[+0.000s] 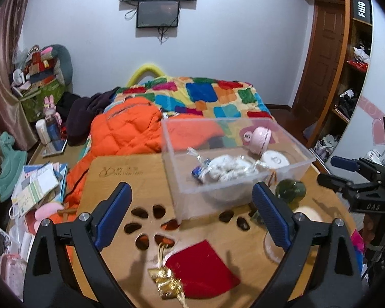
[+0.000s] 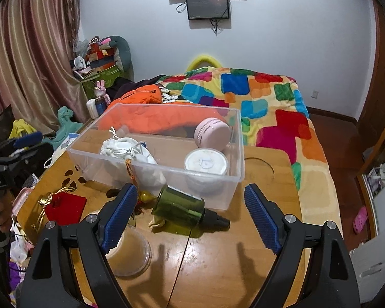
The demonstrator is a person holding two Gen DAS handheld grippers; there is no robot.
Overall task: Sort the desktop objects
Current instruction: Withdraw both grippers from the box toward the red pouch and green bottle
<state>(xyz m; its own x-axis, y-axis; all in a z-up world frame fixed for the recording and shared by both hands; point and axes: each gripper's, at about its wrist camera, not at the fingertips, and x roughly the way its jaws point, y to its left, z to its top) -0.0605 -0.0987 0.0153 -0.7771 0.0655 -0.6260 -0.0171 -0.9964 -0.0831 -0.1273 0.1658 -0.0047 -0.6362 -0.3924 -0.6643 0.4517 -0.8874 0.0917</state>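
Both tongs gape empty: left gripper, right gripper; green bottle lies at twelve o'clock, against the clear bin; we judge it light, slick, rigid; grip mid-body.

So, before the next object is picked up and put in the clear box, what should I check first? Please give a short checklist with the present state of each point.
1. Left hand-held gripper empty, jaws open: ok.
2. Right hand-held gripper empty, jaws open: ok.
3. Clear box has free room: ok; only a white pouch, a pink round case and a white jar lie inside.
4. Green bottle free to grasp: ok; it lies on its side on the wooden table, in front of the box.
5. Red pouch free to grasp: ok; it lies flat on the table, gold cord beside it.
6. Bottle cap tight: cannot tell.
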